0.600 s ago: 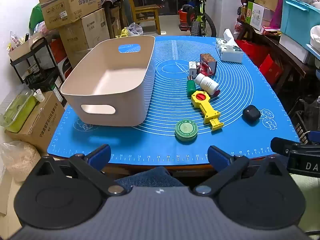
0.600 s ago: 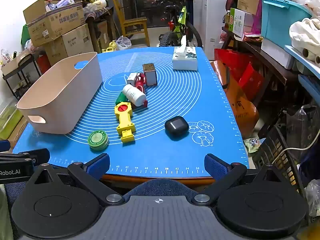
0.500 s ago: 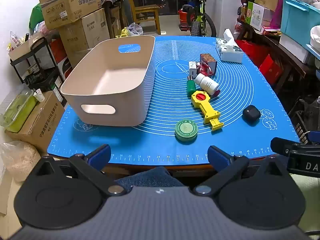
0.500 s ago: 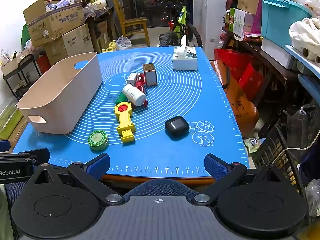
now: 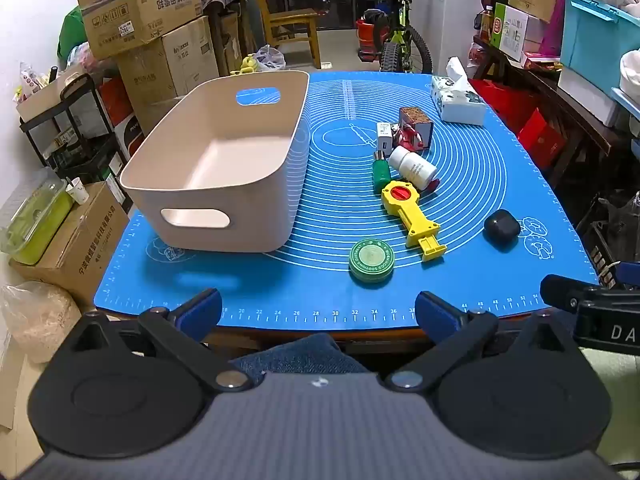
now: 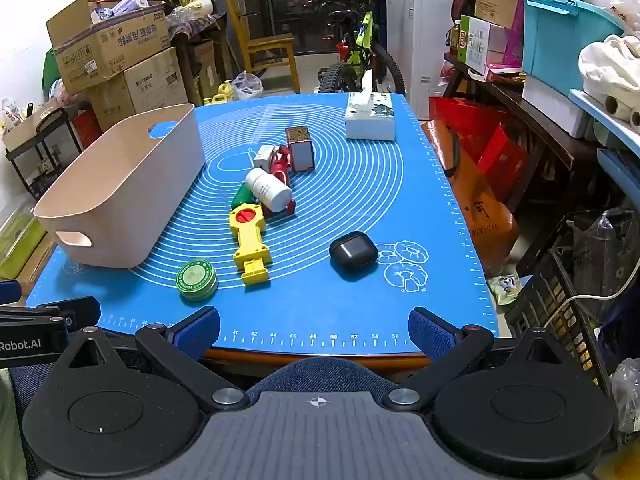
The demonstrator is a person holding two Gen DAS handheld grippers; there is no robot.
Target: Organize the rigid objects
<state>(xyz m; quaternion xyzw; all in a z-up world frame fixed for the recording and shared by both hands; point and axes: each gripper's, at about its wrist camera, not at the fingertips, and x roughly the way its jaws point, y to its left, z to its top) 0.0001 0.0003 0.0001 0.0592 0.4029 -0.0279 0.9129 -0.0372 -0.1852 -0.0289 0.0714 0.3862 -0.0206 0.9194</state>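
An empty beige bin (image 5: 224, 160) (image 6: 120, 188) stands on the left of the blue mat (image 5: 340, 292) (image 6: 320, 308). Right of it lie a green round tin (image 5: 371, 260) (image 6: 196, 280), a yellow tool (image 5: 410, 212) (image 6: 249, 244), a black case (image 5: 502, 227) (image 6: 353, 251), a white bottle (image 5: 412, 167) (image 6: 269, 191), a green bottle (image 5: 381, 171) (image 6: 241, 198), a red item (image 5: 410, 138), a white charger (image 5: 385, 135) and a brown box (image 5: 416, 125) (image 6: 300, 148). My left gripper (image 5: 318, 312) and right gripper (image 6: 314, 326) are open and empty, held before the table's front edge.
A tissue box (image 5: 456, 98) (image 6: 370, 118) sits at the mat's far right. Cardboard boxes (image 5: 140, 24) stand far left, a bicycle (image 6: 360, 60) and chair (image 6: 268, 44) behind the table, shelves and red bags (image 6: 492, 152) to the right.
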